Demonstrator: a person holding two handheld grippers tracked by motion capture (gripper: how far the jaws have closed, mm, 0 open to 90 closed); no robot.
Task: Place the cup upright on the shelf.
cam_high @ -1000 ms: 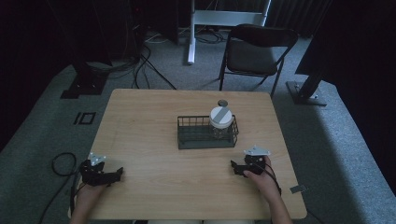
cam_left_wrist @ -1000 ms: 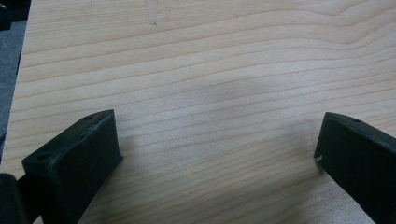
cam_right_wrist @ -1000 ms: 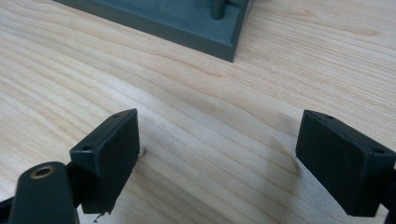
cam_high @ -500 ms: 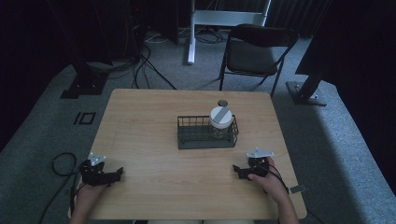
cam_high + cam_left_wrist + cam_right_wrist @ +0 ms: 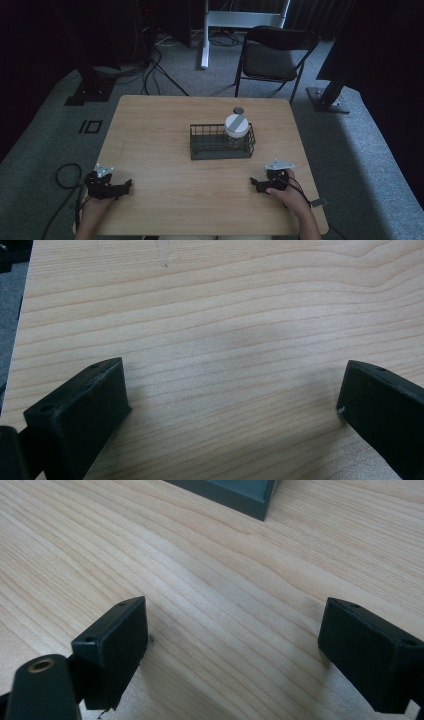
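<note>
dark wire basket holds a white-lidded jar at its right end.

— How do we stand with the left gripper?

— We hold it at about seven o'clock, low and near us, its jaws wide apart with nothing between them and aimed toward three o'clock. Our left hand grips it from behind, the forearm coming up from six.

— And the right gripper?

— At about five o'clock, jaws likewise spread and bare, aimed toward nine. Our right hand wraps its body, the forearm slanting in from the lower right.
</note>
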